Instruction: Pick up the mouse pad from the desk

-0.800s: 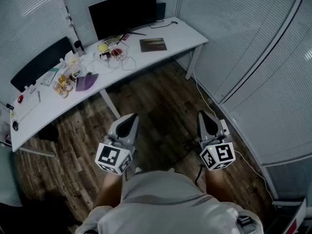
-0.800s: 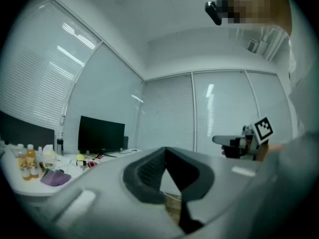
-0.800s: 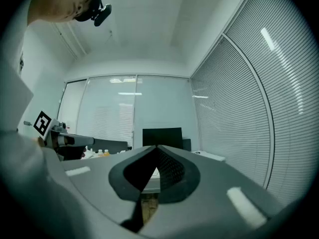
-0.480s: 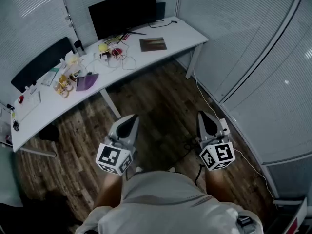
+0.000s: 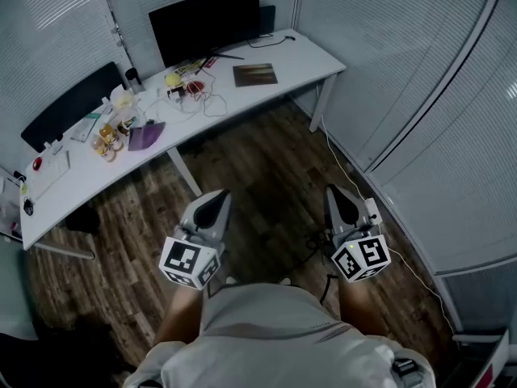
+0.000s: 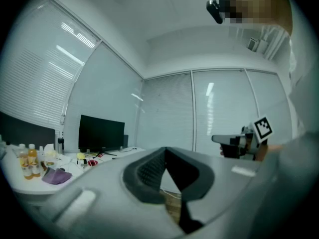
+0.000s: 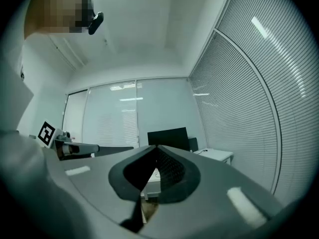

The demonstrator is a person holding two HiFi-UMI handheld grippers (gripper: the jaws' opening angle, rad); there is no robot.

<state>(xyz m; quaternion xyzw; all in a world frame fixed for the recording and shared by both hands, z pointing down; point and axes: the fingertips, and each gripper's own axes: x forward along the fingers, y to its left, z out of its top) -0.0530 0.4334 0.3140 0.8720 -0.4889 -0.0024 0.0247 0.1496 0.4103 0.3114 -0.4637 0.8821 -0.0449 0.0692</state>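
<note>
The mouse pad [image 5: 255, 74] is a dark brownish rectangle lying flat on the white desk [image 5: 303, 55], right of the monitor's foot. It is far ahead of both grippers. In the head view my left gripper [image 5: 213, 201] and right gripper [image 5: 334, 194] are held level at waist height over the wooden floor, side by side, both pointing toward the desk. Each has its jaws shut with nothing between them. The left gripper [image 6: 165, 151] and the right gripper [image 7: 157, 147] show closed tips in their own views. The pad is too small to make out in the gripper views.
A black monitor [image 5: 206, 23] stands at the desk's back edge. Cables, bottles, a purple cloth [image 5: 145, 136] and small items crowd the desk's left half. A black chair back [image 5: 69, 103] is behind it. A cable [image 5: 311, 245] lies on the floor; blind-covered glass walls [image 5: 420, 95] close the right side.
</note>
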